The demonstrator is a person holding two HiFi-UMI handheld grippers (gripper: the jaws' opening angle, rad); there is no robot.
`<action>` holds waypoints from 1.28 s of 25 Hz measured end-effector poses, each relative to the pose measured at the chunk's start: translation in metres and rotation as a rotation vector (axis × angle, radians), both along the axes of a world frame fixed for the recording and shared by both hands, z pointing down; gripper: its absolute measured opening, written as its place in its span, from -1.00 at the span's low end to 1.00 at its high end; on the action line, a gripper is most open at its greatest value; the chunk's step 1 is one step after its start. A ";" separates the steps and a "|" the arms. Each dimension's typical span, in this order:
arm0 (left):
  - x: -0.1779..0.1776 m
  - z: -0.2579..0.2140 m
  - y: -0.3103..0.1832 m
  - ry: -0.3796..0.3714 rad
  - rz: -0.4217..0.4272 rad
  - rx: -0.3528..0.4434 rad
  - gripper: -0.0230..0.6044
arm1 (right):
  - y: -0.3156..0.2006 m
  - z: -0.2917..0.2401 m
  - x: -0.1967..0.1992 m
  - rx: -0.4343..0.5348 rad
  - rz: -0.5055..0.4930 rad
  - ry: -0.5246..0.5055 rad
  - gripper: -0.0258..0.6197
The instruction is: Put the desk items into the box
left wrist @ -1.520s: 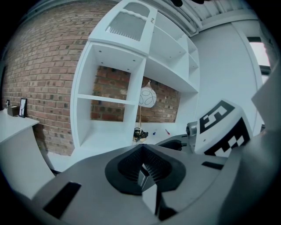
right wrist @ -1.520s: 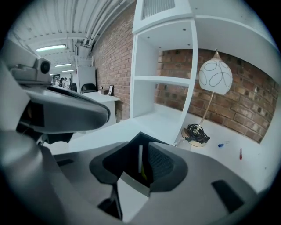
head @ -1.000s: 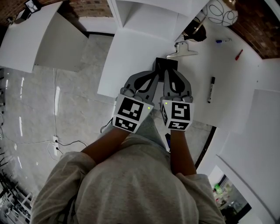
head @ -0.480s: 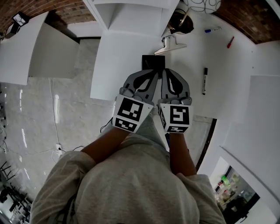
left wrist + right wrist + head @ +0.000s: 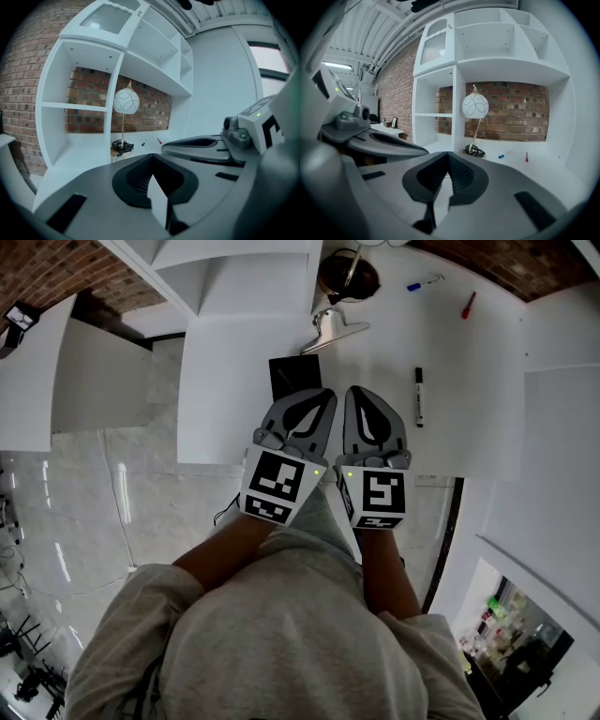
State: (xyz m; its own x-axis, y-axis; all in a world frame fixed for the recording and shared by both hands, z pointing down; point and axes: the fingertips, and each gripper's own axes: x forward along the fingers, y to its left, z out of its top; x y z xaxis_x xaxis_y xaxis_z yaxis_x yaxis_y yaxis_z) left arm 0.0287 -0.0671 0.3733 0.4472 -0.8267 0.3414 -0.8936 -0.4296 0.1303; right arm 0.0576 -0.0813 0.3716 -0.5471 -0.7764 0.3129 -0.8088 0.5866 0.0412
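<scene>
Hovering side by side over the white desk (image 5: 469, 381), the left gripper (image 5: 325, 395) and the right gripper (image 5: 354, 392) both have their jaws pressed together with nothing between them, so nothing is in hand. The items all lie out on the desk: a flat black square (image 5: 292, 378) just past the left gripper's tip, a silver clip (image 5: 335, 326) beyond it, a black marker (image 5: 418, 396) off to the right, and a blue pen (image 5: 424, 282) and a red-handled tool (image 5: 468, 305) further back. I can't pick out the box in any view. To me this looks like the approach to a pick, probably the black square or the marker. The next move calls for spreading the jaws and coming down low, since both lie flat and offer little to pinch.
</scene>
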 end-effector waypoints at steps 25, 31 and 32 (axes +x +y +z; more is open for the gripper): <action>0.089 0.020 -0.029 0.041 0.068 -0.028 -0.90 | -0.028 0.020 0.104 -0.049 0.138 0.047 -0.87; 0.105 0.030 -0.038 0.043 0.075 -0.045 -0.90 | -0.037 0.037 0.129 -0.087 0.160 0.066 -0.87; 0.108 0.032 -0.040 0.042 0.077 -0.049 -0.90 | -0.040 0.038 0.132 -0.082 0.161 0.065 -0.87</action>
State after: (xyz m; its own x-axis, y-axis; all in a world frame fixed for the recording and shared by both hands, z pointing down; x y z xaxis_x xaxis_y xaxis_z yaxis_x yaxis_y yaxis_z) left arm 0.1363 -0.1066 0.4049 0.5236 -0.7721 0.3602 -0.8514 -0.4892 0.1891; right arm 0.1891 -0.1212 0.4094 -0.3944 -0.8228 0.4093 -0.8897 0.4534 0.0541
